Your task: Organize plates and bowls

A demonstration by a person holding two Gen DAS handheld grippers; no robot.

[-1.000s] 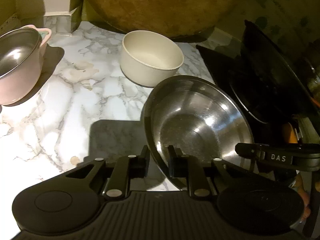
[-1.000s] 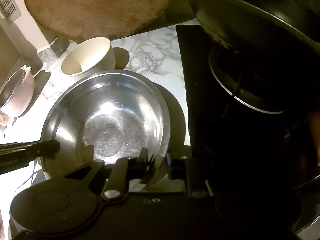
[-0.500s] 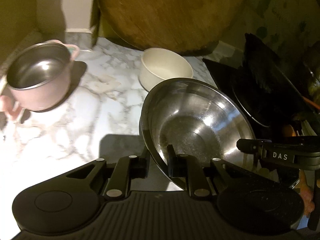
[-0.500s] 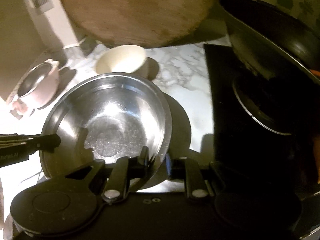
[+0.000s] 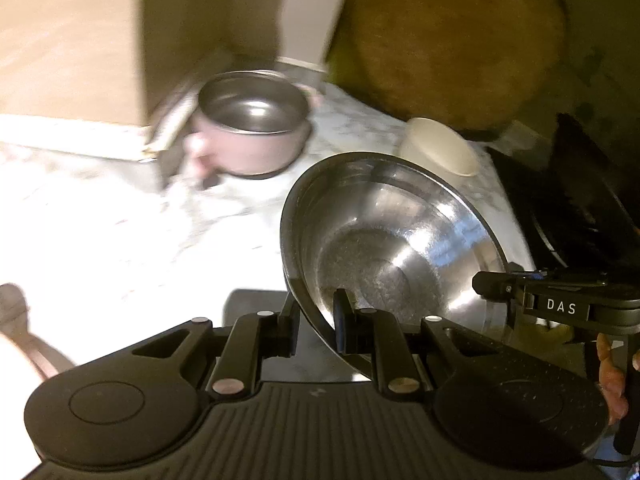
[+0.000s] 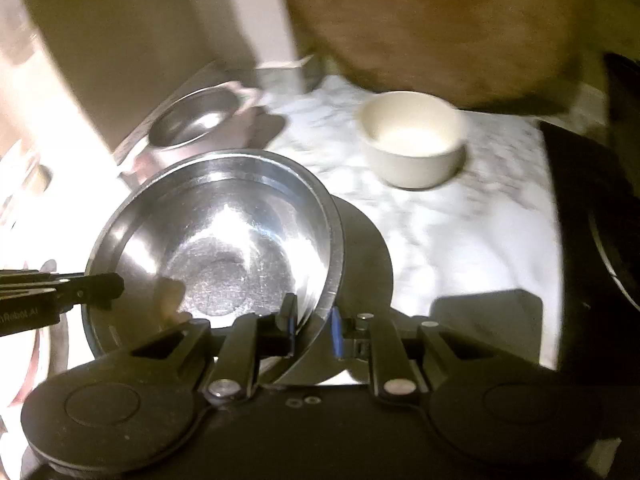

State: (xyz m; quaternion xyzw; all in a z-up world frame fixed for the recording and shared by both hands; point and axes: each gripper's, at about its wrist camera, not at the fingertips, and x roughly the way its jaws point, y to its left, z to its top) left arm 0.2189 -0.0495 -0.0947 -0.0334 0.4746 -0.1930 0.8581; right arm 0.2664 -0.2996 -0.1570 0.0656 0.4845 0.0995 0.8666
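Observation:
A large steel bowl (image 5: 392, 248) hangs above the marble counter, held by both grippers. My left gripper (image 5: 316, 320) is shut on its near left rim. My right gripper (image 6: 314, 324) is shut on its right rim; the bowl (image 6: 216, 248) fills the lower left of the right wrist view. The right gripper's fingers (image 5: 504, 284) show at the bowl's right side in the left wrist view. A cream bowl (image 6: 412, 140) stands at the back. A pink pot with a steel inside (image 5: 252, 124) stands at the back left.
A round wooden board (image 5: 452, 40) leans against the back wall. A black cooktop with a dark pan (image 5: 584, 200) lies on the right. A beige cabinet side (image 5: 68, 40) stands at the left. The marble counter (image 6: 460, 240) lies under the bowl.
Both grippers have carried the steel bowl up and to the left, away from the cooktop. The pink pot and cream bowl now sit farther back in view.

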